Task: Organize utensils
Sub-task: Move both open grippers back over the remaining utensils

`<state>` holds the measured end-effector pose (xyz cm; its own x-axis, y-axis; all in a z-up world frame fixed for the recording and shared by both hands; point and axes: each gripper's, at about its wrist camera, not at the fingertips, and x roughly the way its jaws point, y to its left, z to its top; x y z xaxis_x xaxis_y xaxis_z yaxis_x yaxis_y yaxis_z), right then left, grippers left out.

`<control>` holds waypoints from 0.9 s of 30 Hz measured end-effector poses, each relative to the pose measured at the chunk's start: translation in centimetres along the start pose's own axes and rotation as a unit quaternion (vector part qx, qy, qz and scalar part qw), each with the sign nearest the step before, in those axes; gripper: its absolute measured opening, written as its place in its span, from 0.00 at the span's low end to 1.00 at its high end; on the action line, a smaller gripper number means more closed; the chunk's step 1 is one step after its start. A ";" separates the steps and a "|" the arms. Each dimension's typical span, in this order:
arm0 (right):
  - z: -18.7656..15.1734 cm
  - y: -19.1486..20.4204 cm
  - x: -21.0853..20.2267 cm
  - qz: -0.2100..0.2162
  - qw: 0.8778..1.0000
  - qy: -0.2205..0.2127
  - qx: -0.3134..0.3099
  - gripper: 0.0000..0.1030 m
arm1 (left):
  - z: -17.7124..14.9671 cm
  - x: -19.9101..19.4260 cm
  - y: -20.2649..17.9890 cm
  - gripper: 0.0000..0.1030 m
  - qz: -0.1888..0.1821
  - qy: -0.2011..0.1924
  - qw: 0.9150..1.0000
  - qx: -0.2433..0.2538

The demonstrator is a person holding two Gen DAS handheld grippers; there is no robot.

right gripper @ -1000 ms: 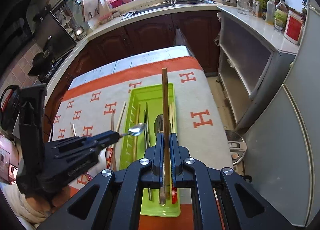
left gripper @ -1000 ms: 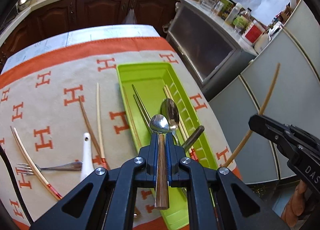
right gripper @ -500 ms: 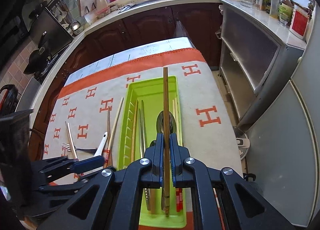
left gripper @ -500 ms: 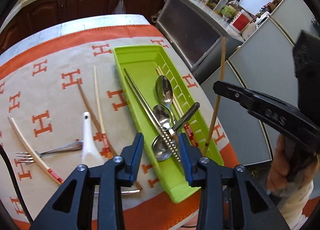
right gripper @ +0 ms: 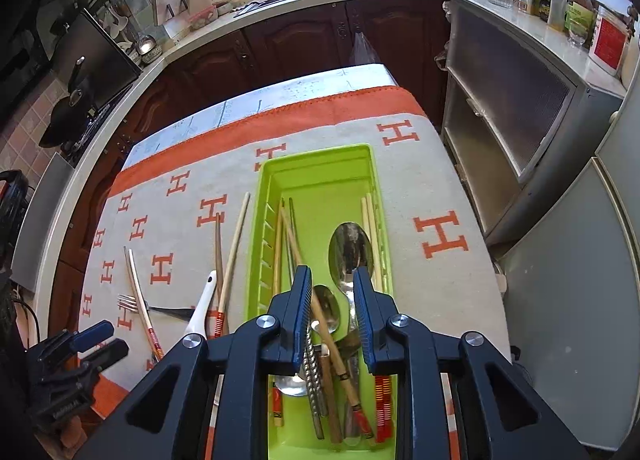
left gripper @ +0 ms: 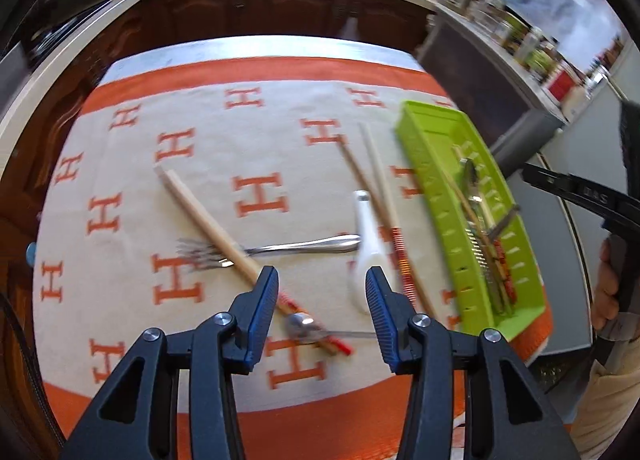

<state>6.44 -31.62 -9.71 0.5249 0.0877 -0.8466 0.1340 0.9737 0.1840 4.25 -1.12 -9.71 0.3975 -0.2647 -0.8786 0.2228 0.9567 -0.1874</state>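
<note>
With both tools spread and empty, the right gripper (right gripper: 332, 302) hangs over the green tray (right gripper: 320, 164) of gathered cutlery, while the left gripper (left gripper: 322, 302) faces the fork (left gripper: 280, 250), white spoon (left gripper: 366, 236) and chopsticks (left gripper: 208, 226) lying loose on the cloth (left gripper: 132, 196), presumably next to collect.

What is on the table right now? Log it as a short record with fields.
tray: green tray on the cloth, holding spoons and chopsticks
left on cloth: fork, white spoon, several chopsticks, small metal spoon
left gripper: jaws open, empty, above the loose utensils
right gripper: jaws open, empty, over the tray
surface: orange-bordered cloth
</note>
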 end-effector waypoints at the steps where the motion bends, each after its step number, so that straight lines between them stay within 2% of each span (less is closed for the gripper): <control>1: -0.1 0.3 -0.1 0.002 1.000 -0.001 -0.002 0.21 | -0.3 0.0 1.1 0.42 0.007 0.002 1.000 -0.013; 8: -1.4 3.1 0.2 0.018 0.999 0.010 -0.026 0.21 | -2.5 -0.1 7.4 0.43 0.042 0.013 0.996 -0.082; 13: -2.5 6.0 1.3 0.035 0.998 0.027 -0.052 0.21 | -4.0 0.3 10.1 0.43 0.048 0.027 0.992 -0.118; 21: -3.6 11.1 2.7 0.053 0.993 0.051 -0.095 0.21 | -4.9 0.6 11.3 0.44 0.036 0.030 0.990 -0.131; 27: -3.8 12.8 4.5 0.054 0.991 0.078 -0.092 0.21 | -5.3 1.1 11.8 0.47 0.022 0.033 0.990 -0.135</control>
<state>7.35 -17.95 -13.04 0.3892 0.2101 -0.8969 -0.0791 0.9777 0.1946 2.63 10.49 -15.23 0.3397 -0.2212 -0.9142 -0.0442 0.9671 -0.2505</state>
